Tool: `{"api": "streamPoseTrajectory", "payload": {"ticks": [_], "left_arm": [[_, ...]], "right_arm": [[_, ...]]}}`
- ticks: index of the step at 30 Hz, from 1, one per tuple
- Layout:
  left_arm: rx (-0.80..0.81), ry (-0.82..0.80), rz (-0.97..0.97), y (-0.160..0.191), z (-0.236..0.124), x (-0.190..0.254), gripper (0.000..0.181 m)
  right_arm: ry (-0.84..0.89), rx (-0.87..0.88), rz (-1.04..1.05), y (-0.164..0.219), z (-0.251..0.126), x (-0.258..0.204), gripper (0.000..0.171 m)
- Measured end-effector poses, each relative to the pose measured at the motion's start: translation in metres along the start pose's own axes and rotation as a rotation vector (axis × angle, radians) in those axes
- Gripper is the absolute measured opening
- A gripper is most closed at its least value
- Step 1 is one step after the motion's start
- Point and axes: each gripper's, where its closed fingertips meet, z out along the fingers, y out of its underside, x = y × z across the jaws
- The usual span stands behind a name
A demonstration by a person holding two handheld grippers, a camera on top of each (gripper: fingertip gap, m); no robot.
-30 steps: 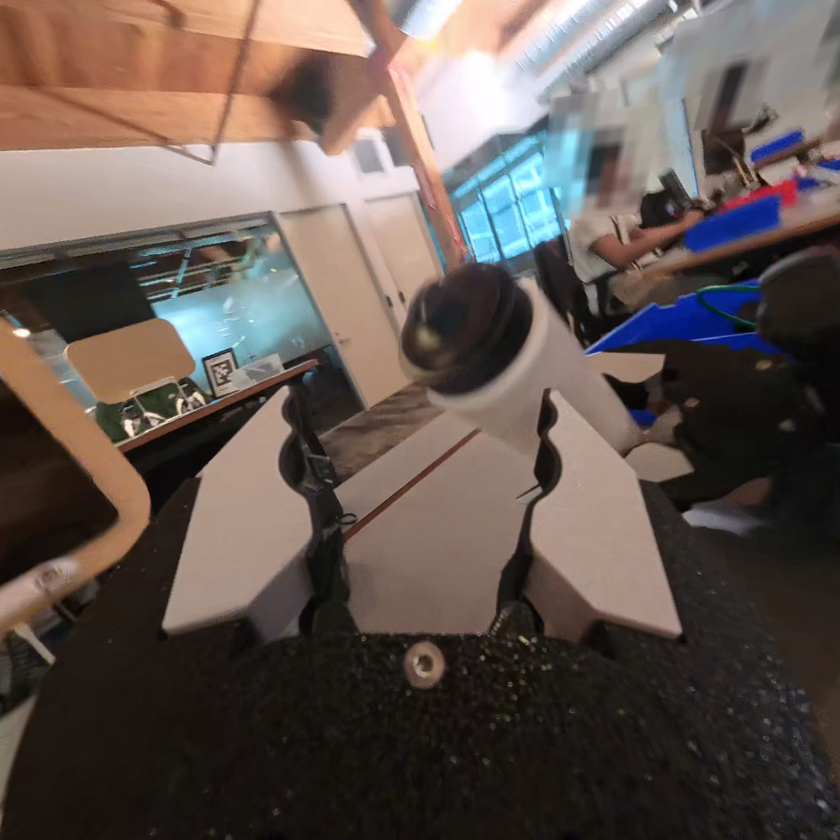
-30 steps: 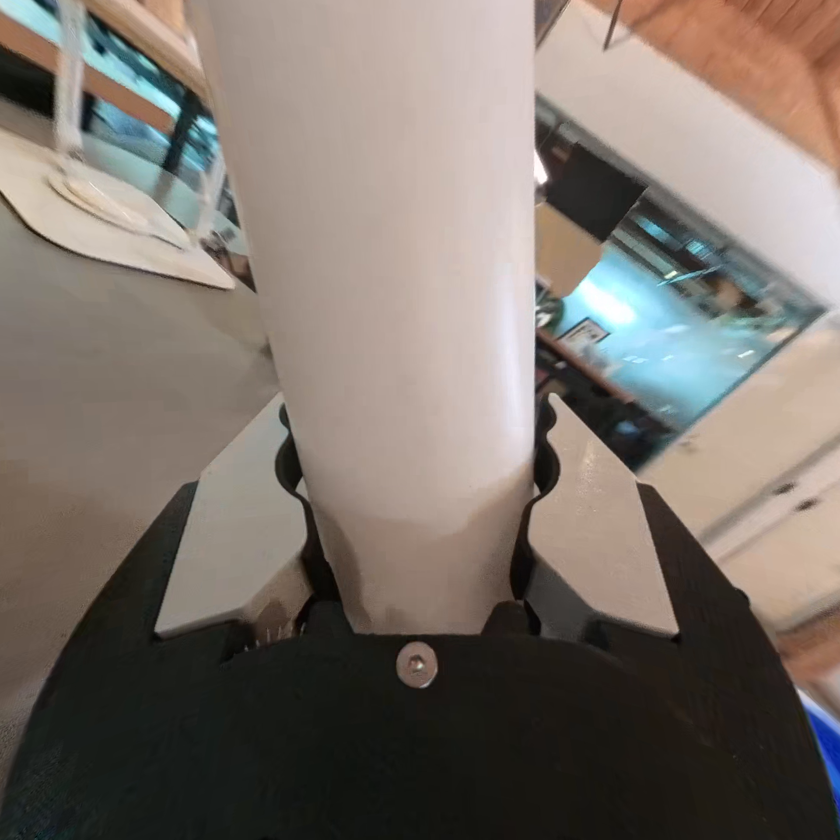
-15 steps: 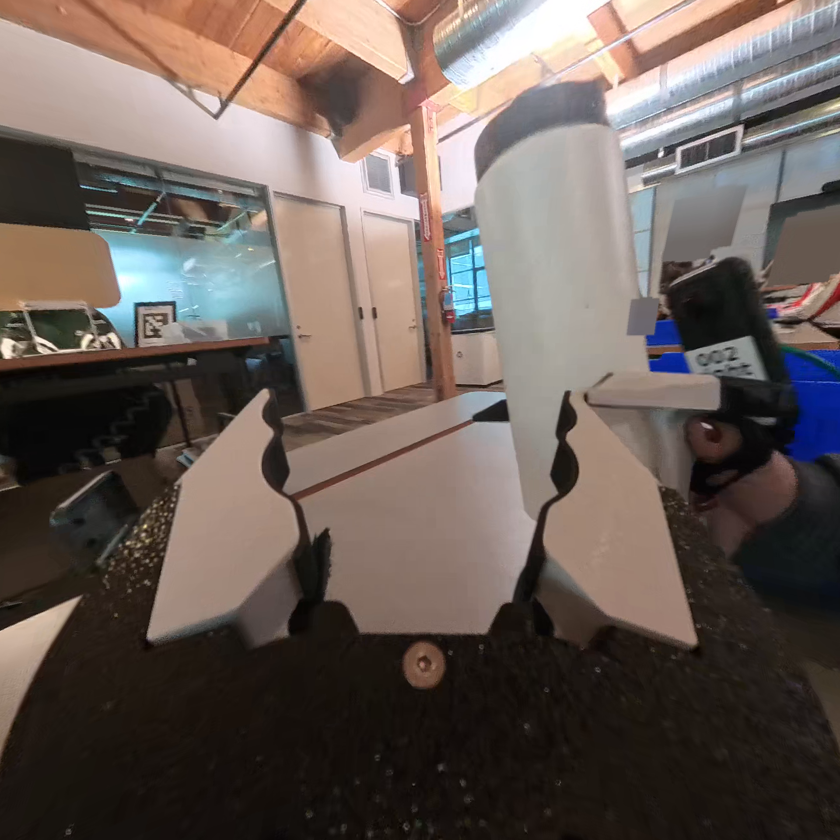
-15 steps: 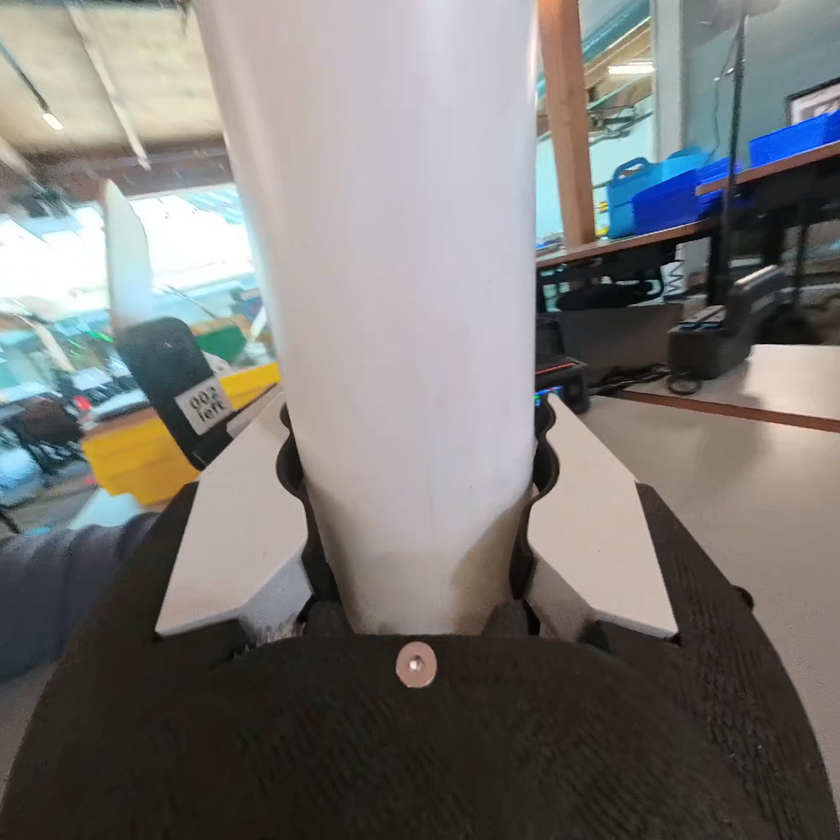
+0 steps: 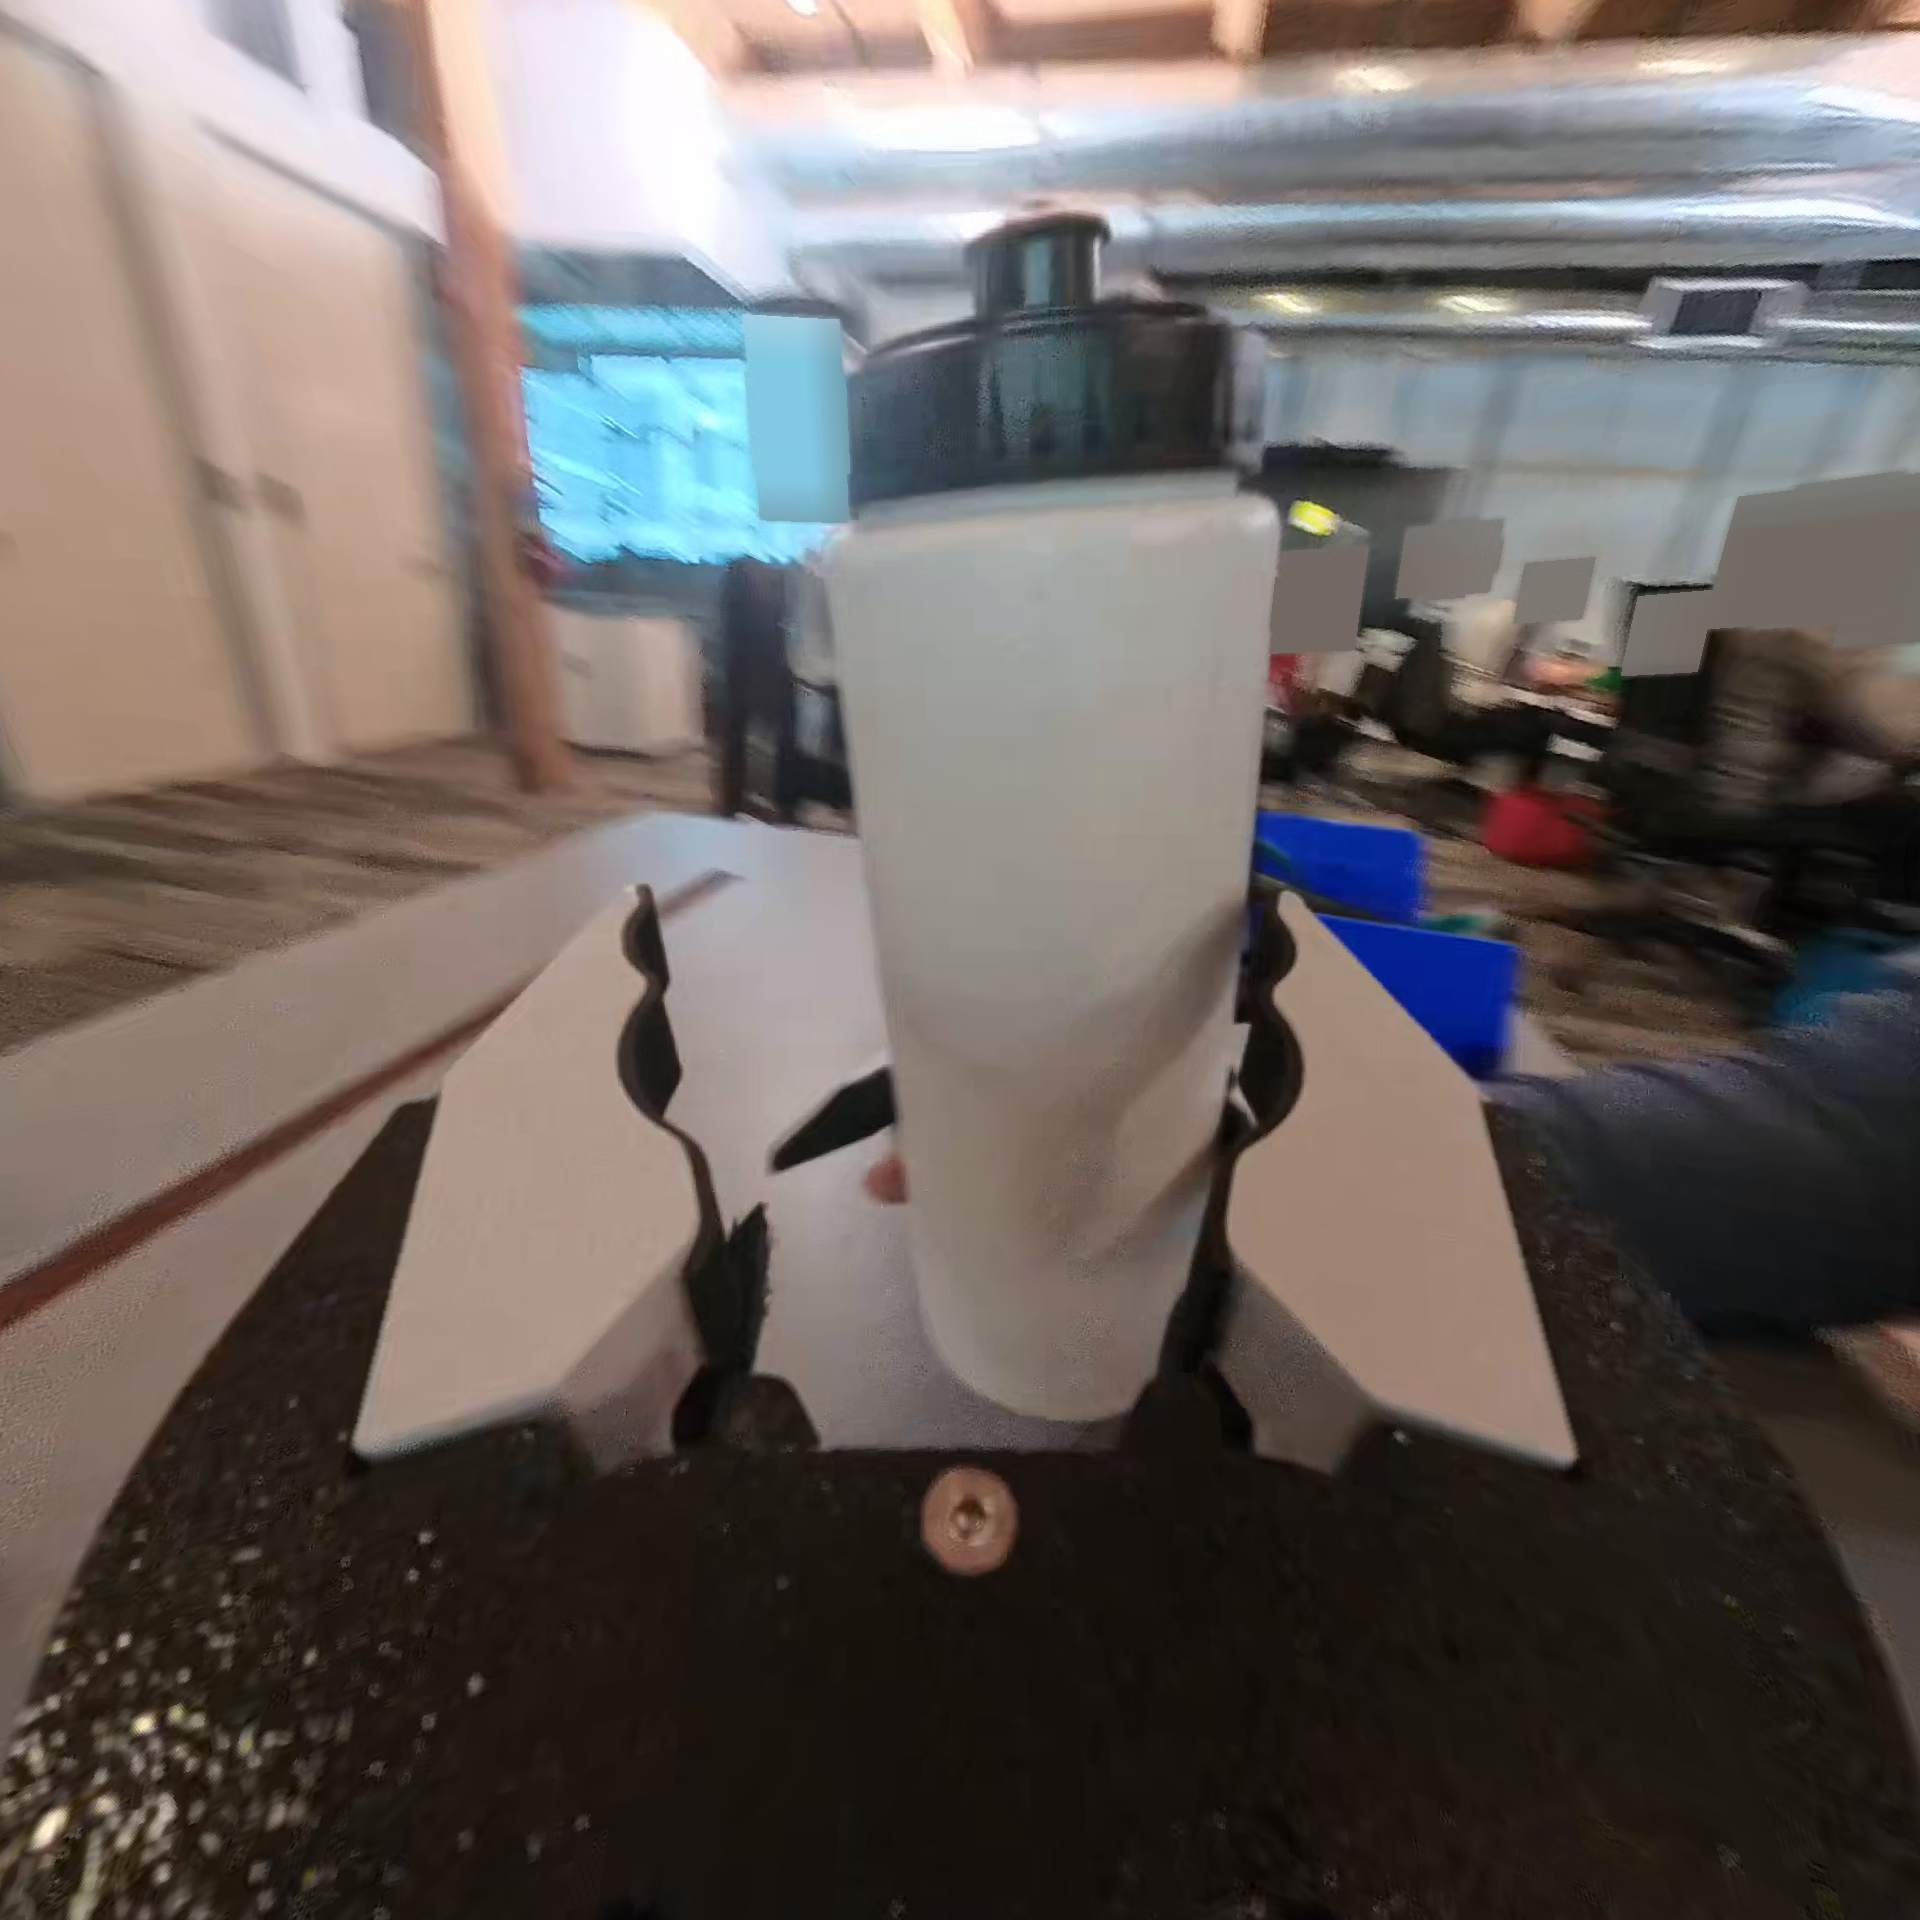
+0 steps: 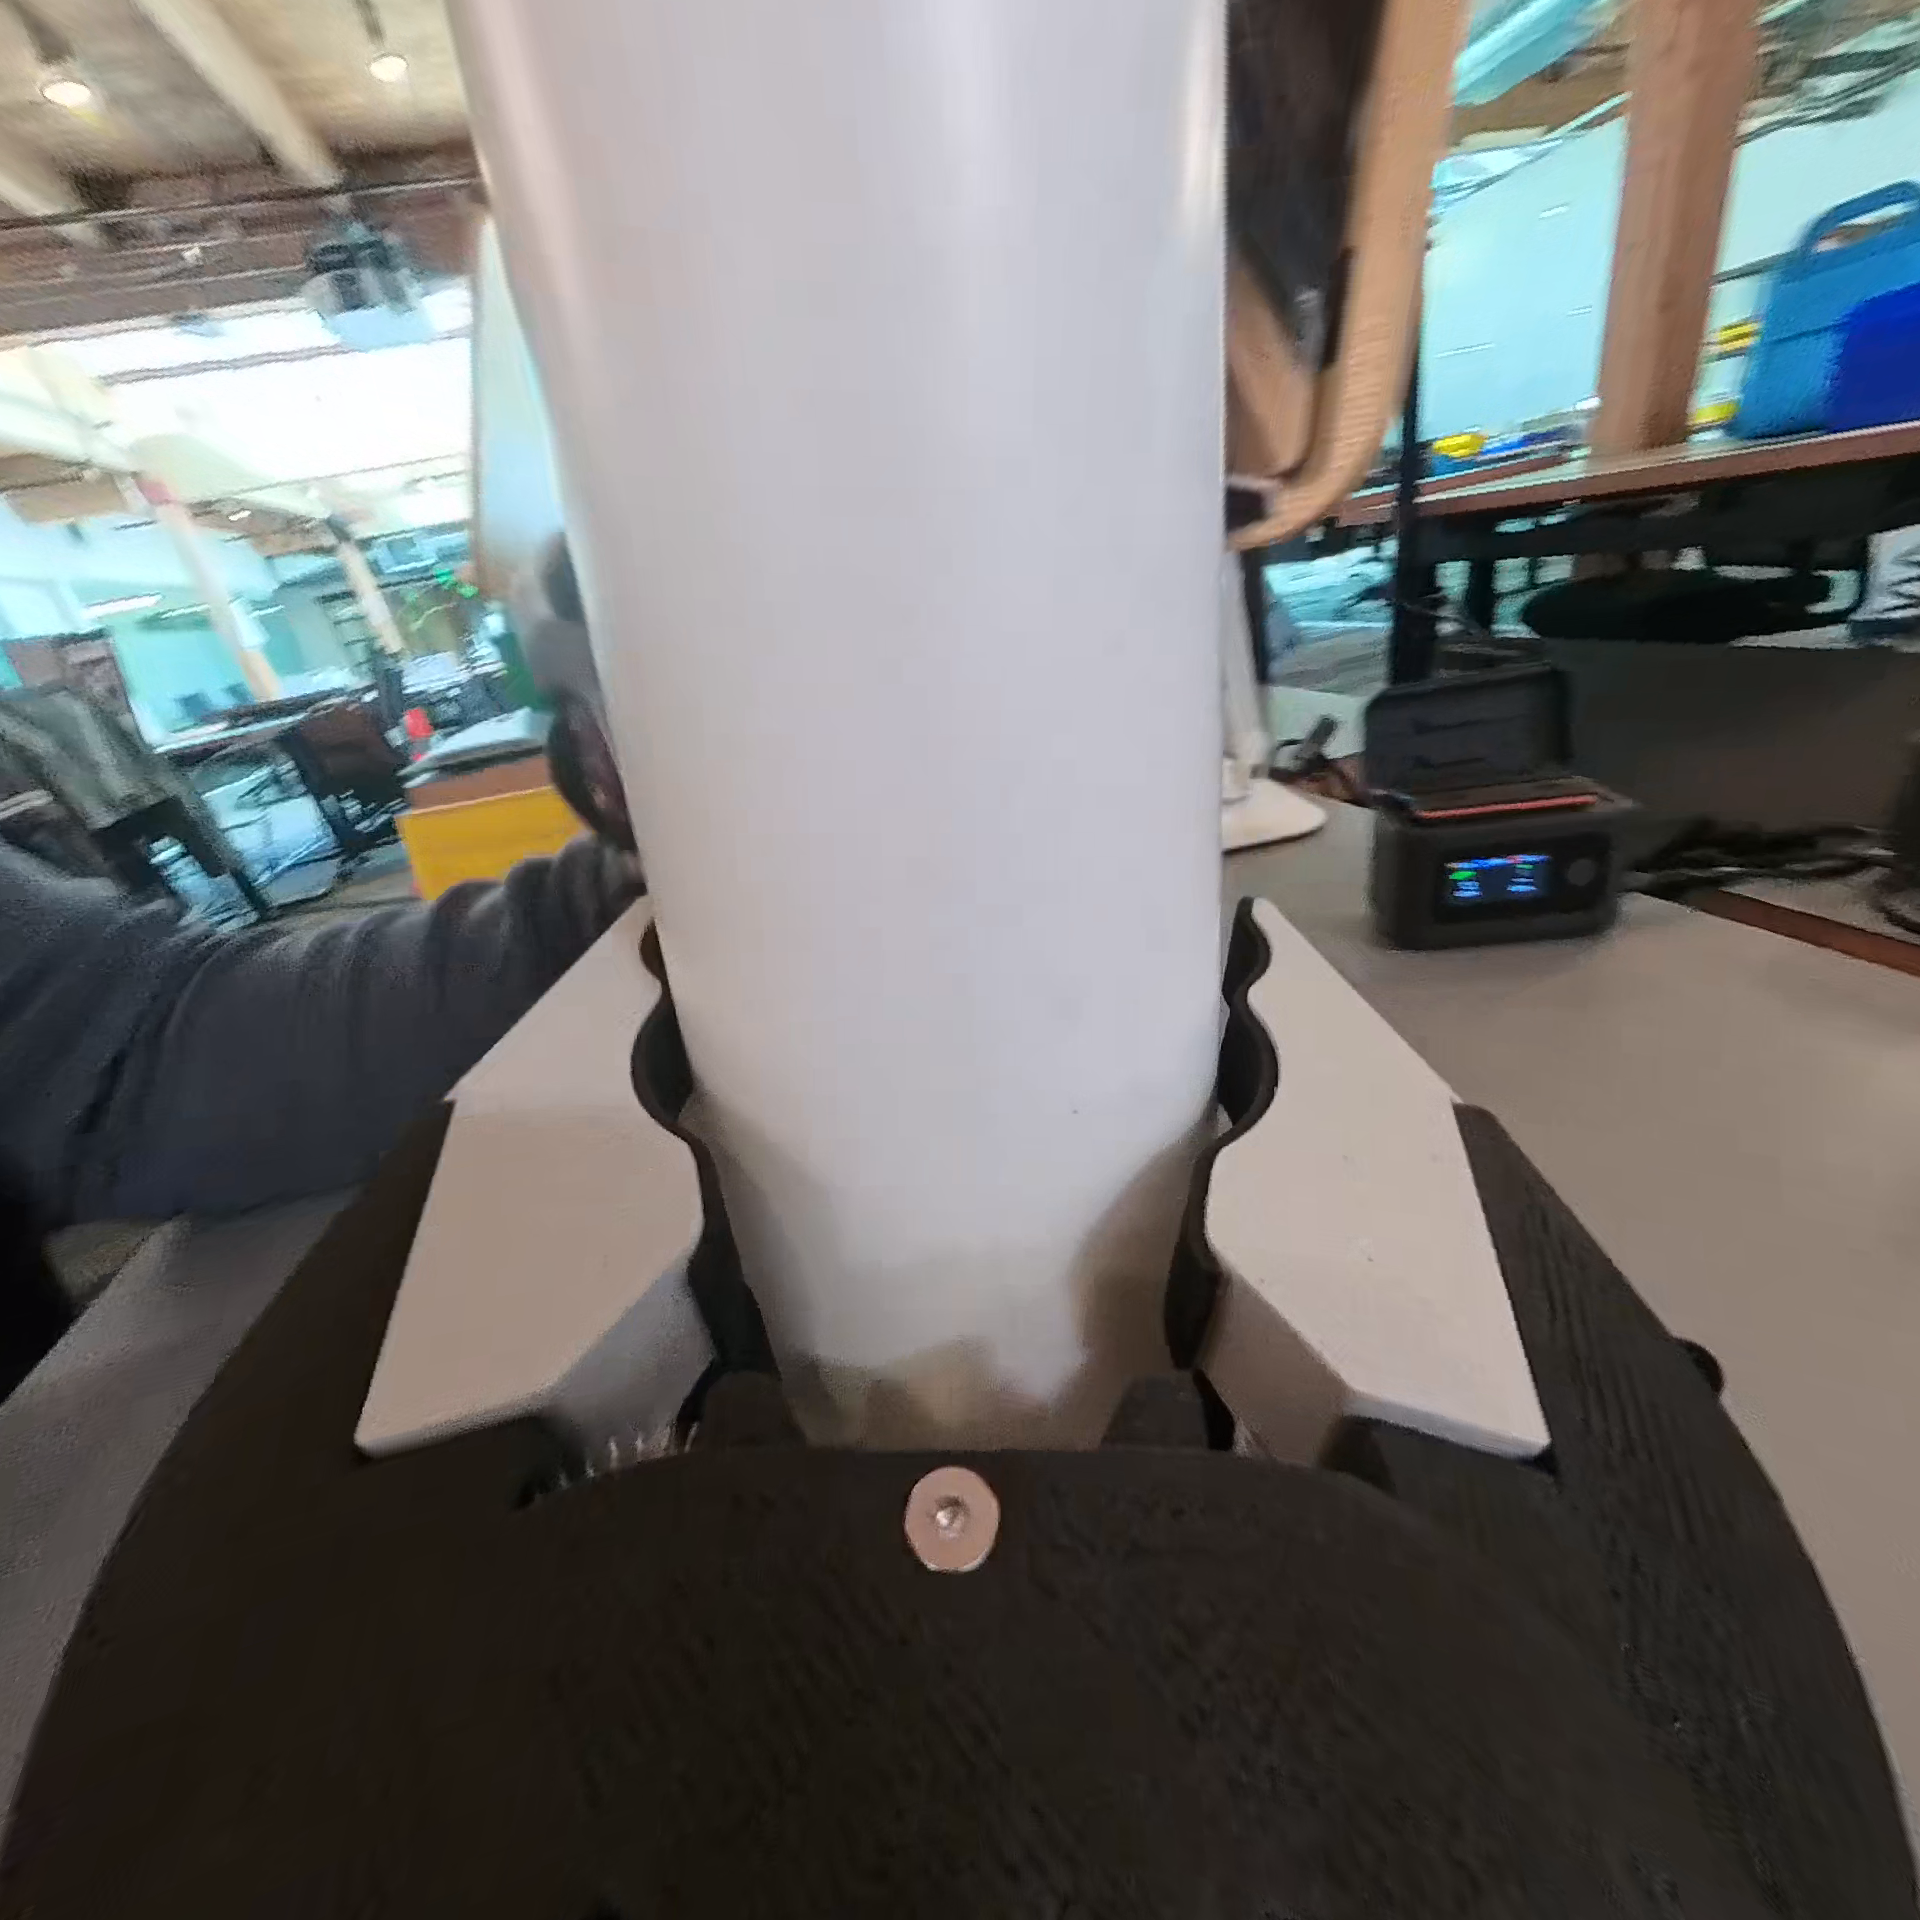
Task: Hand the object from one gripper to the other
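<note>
A white bottle [image 5: 1049,790] with a black cap [image 5: 1049,405] stands upright between the fingers of my left gripper [image 5: 961,904]. That gripper is open: the bottle lies against its right finger [image 5: 1382,1174] and a wide gap separates it from the left finger [image 5: 540,1174]. My right gripper [image 6: 948,914] is shut on the lower body of the bottle [image 6: 894,623], with both fingers pressed on its sides. The cap is out of the right wrist view. A dark part of the right gripper [image 5: 831,1117] shows beside the bottle's base.
A grey table [image 5: 312,1039] lies below both grippers. Blue bins [image 5: 1423,977] sit beyond its right edge. A black device with a small screen [image 6: 1486,862] stands on the table. A person's dark sleeve [image 6: 260,1039] reaches in from the left, near a yellow bin [image 6: 478,842]. The gap from one gripper's tips to the other's is roughly 6 centimetres.
The bottle has moved from beside the left gripper's right finger to between its fingers, and stands upright. The right gripper stays shut on it. Both views have swung round.
</note>
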Motion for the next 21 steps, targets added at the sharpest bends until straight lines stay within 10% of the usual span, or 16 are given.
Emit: {"api": "streamPoseTrajectory", "payload": {"ticks": [9, 16, 21], "left_arm": [[-0.222, 0.278, 0.036, 0.007, 0.013, 0.045, 0.087], [-0.165, -0.161, 0.622, -0.041, -0.01, 0.005, 0.086], [-0.377, -0.404, 1.003, -0.044, -0.027, -0.02, 0.086]], "right_arm": [[-0.068, -0.142, -0.102, 0.016, 0.014, -0.022, 0.103], [0.015, 0.097, 0.029, -0.059, -0.024, 0.006, 0.117], [0.044, 0.027, -0.295, -0.101, -0.007, -0.027, 0.12]]}}
